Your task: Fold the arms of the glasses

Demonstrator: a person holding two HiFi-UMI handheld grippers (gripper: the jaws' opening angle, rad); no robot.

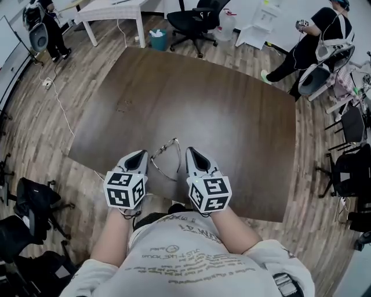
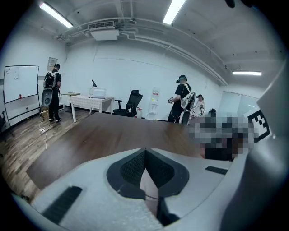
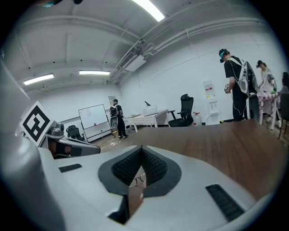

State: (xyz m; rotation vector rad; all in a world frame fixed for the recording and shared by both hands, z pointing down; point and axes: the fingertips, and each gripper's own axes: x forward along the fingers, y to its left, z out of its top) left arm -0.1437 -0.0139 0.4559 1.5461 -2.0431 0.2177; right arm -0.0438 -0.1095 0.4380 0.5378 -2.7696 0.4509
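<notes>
Thin wire-rimmed glasses (image 1: pixel 164 156) lie on the dark wooden table (image 1: pixel 220 122), close to its near edge, with one arm trailing toward me. My left gripper (image 1: pixel 139 155) sits just left of them and my right gripper (image 1: pixel 192 152) just right, both low over the table and pointing away from me. In the left gripper view the left gripper (image 2: pixel 145 151) has its jaws together at the tips, with nothing seen between them. The right gripper (image 3: pixel 141 148) is shut as well. Through the slit below its tips a small piece of the glasses (image 3: pixel 137 180) shows.
The table's near edge (image 1: pixel 174 200) runs right under my hands. A black office chair (image 1: pixel 197 20), a white table (image 1: pixel 113 11) and a teal bin (image 1: pixel 157 39) stand beyond the far edge. People stand at the far left (image 1: pixel 49 26) and far right (image 1: pixel 313 40).
</notes>
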